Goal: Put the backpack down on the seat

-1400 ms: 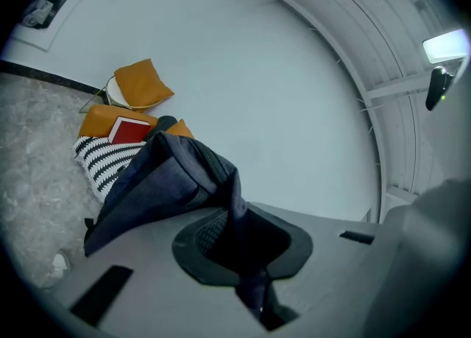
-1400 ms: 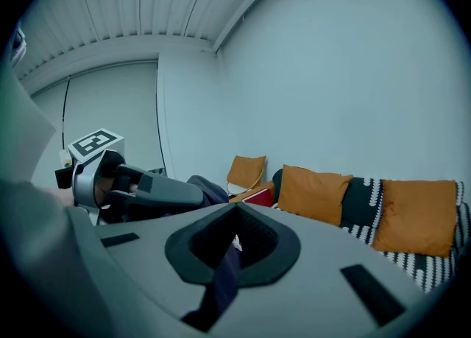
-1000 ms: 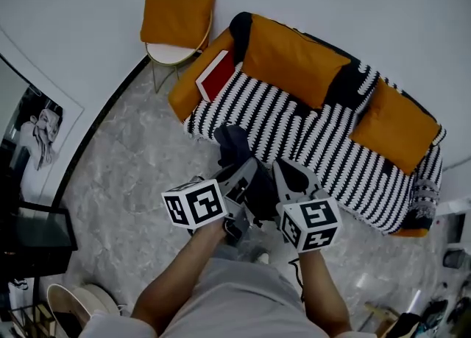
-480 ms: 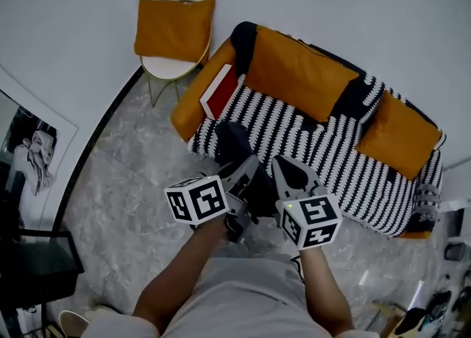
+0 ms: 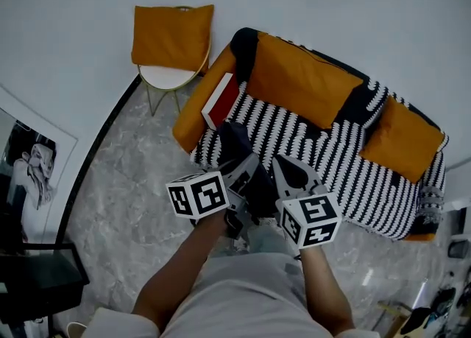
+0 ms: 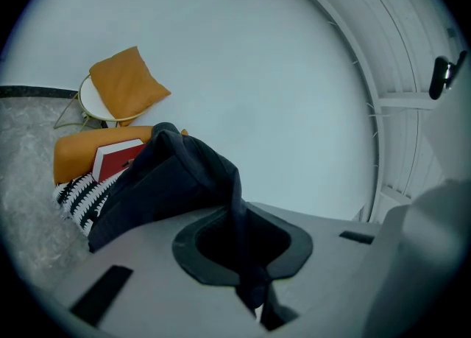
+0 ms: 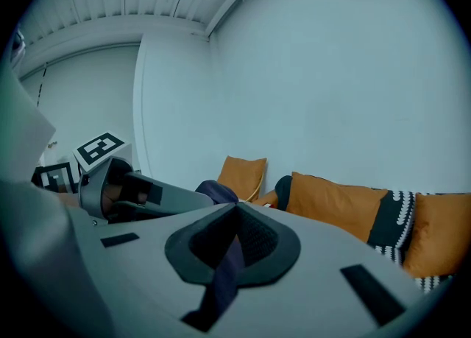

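Fabric, dark navy to black and matte, makes up the backpack (image 5: 234, 146). Treat it as a soft, limp load that sags and swings rather than holding a shape. Judge its weight as light to moderate, since you cannot see its contents. Take hold at the straps or top loop — woven webbing gives the pads a firm, non-slip purchase, whereas the slack body panels would bunch and pull free. That is the present hold: the left gripper (image 6: 246, 255) has its jaws drawn almost together on a dark band of fabric that runs up into the bag's body. The right gripper (image 7: 232, 244) is likewise clamped on a narrow dark strap. In the head view the bag hangs between the two grippers, in front of you. Its top overlaps the near edge of the striped seat (image 5: 309, 138), toward the end where a red book (image 5: 221, 99) leans; whether any part rests on the seat cannot be told. The body looks rumpled and folded over at the top, with no rigid frame, print or hardware visible. Nothing suggests fragility — still, lower it rather than drop it.
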A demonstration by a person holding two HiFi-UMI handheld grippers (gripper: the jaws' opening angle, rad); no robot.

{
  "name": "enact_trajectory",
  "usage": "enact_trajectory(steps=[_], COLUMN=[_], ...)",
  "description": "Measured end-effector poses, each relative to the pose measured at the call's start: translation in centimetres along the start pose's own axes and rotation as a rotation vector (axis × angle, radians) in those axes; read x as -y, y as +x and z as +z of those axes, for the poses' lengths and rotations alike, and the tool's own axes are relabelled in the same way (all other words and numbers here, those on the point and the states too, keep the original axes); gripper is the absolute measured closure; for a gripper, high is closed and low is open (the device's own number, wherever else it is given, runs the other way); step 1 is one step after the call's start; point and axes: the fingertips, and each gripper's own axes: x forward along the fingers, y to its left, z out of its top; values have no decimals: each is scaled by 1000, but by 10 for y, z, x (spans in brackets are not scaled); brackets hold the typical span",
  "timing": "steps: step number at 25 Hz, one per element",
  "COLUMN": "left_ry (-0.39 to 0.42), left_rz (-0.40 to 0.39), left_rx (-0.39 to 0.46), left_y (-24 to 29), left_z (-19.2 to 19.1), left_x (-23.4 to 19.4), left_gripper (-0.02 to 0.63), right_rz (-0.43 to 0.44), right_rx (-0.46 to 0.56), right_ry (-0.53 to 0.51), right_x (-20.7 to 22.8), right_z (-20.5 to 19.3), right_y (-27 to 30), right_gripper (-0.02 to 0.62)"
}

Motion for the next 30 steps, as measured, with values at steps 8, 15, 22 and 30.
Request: enact_trajectory(steps=[8, 15, 22, 30], left_ry=[13, 31, 69, 146], left_rz=[13, 31, 72, 76], left_rx=[-29, -56, -104, -176], left_y=[45, 94, 146, 196], left_z=[26, 57, 83, 108], left_x=[-23, -45, -72, -102], left_gripper=[577, 577, 577, 577], right_rz=[30, 66, 85, 131], right_rx=[-10, -20, -40, -44], right_ry=[24, 66, 101, 131], right_x=[31, 68, 117, 150], right_z=[8, 19, 27, 34], right_y=[50, 105, 153, 196], right_gripper=[594, 594, 594, 594])
